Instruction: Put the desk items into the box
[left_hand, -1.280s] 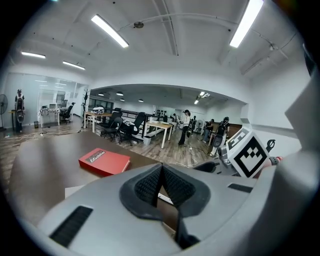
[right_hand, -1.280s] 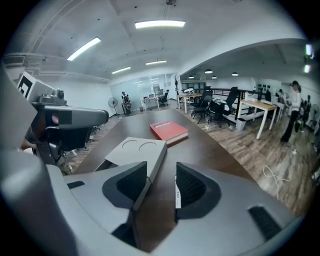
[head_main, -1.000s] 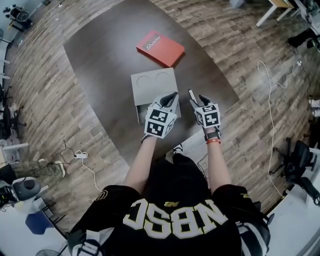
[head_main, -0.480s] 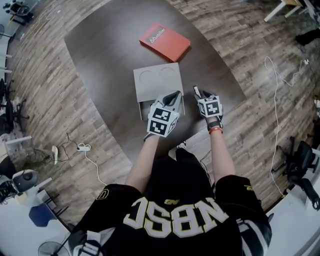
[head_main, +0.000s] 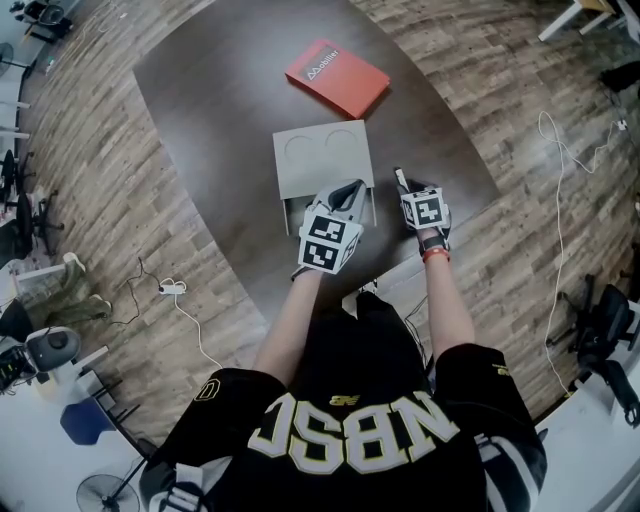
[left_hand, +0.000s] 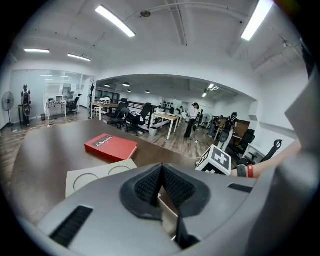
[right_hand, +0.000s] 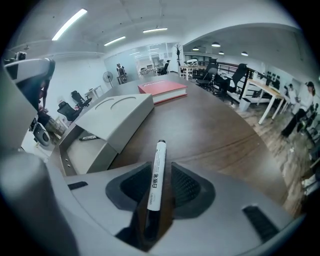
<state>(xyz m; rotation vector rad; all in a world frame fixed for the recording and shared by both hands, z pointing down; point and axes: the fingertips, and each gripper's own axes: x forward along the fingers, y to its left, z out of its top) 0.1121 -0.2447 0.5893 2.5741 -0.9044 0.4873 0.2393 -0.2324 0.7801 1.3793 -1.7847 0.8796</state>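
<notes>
1. One long dark brown table (head_main: 220, 130) stands on the plank floor (head_main: 120, 200), and all the working things sit on it or hang over it.
2. One grey box (head_main: 322, 160) lies mid-table, right in front of the person. Its lid (right_hand: 117, 115), stamped with two round outlines, is raised at the near edge. It slopes over the open tray (right_hand: 82, 152) underneath.
3. One red book (head_main: 337, 78) with white print lies flat beyond the box, apart from it, toward the table's far end.
4. There are two grippers, one in each of the person's hands.
   - The left gripper (head_main: 347, 190) sits at the box's near edge with its jaws brought together at the tips. I cannot tell whether they nip the lid's edge.
   - The right gripper (head_main: 404, 184) hangs just to the right of the box over bare table, tilted downward. Its jaws have just been closing and are now narrow, clamped on a pen.
5. There are two markers.
   - One white marker (right_hand: 157, 175) with black print on its barrel sticks out from between the right gripper's jaws, outside the box.
   - One black marker (right_hand: 89, 137) lies flat inside the tray, close under the raised lid.
</notes>
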